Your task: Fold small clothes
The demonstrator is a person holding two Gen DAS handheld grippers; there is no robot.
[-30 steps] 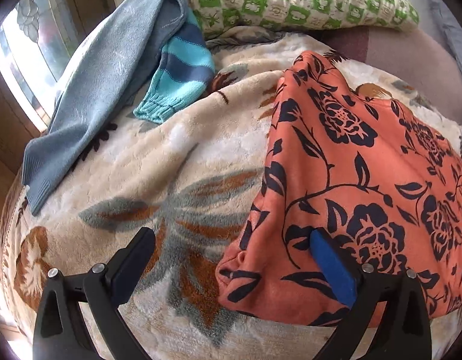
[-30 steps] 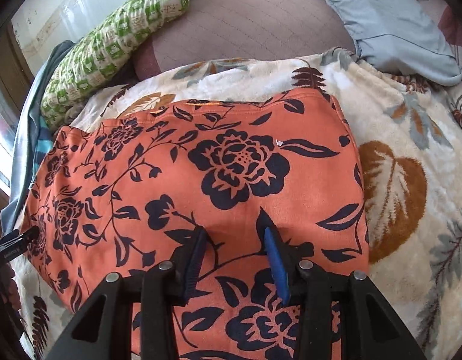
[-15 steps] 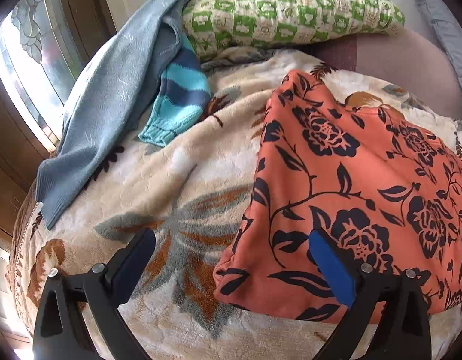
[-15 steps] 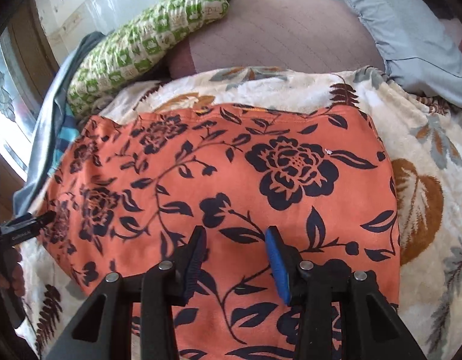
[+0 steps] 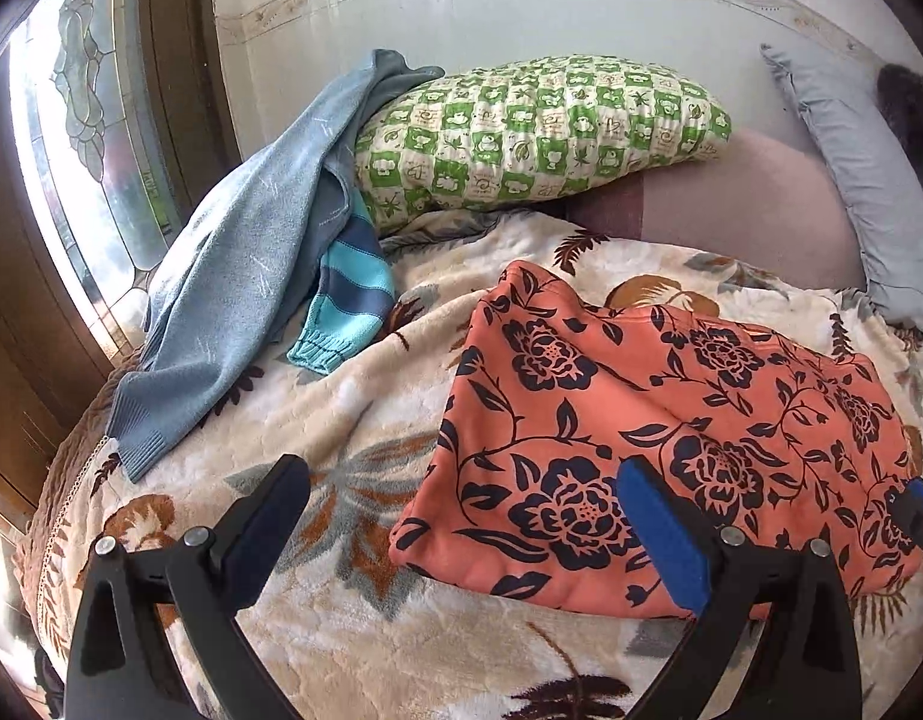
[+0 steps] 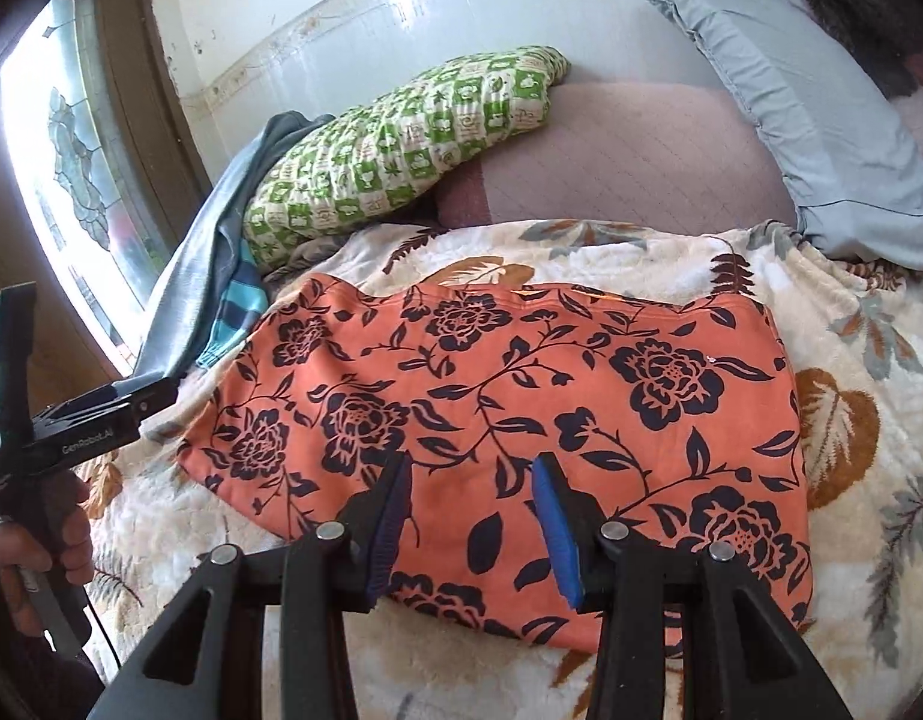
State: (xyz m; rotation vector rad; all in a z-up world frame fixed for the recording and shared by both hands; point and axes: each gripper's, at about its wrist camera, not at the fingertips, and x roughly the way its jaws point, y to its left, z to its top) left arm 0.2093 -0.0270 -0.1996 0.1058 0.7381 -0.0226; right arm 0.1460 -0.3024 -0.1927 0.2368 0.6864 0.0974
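An orange garment with dark flower print (image 5: pixel 671 432) lies folded flat on the leaf-patterned blanket (image 5: pixel 317 420); it also shows in the right wrist view (image 6: pixel 521 408). My left gripper (image 5: pixel 461 516) is open and empty, raised above the garment's near left corner. My right gripper (image 6: pixel 470 516) is open and empty, held above the garment's near edge. The left gripper's body shows at the left of the right wrist view (image 6: pixel 71 432), held by a hand.
A grey-blue sweater (image 5: pixel 245 276) and a striped teal sleeve (image 5: pixel 347 300) lie at the back left by the window. A green checked pillow (image 5: pixel 533 132), a mauve cushion (image 6: pixel 629 156) and a pale blue pillow (image 6: pixel 821 120) line the wall.
Both grippers have lifted and drawn back from the garment, so more of the wall and pillows shows. The garment stays flat on the blanket.
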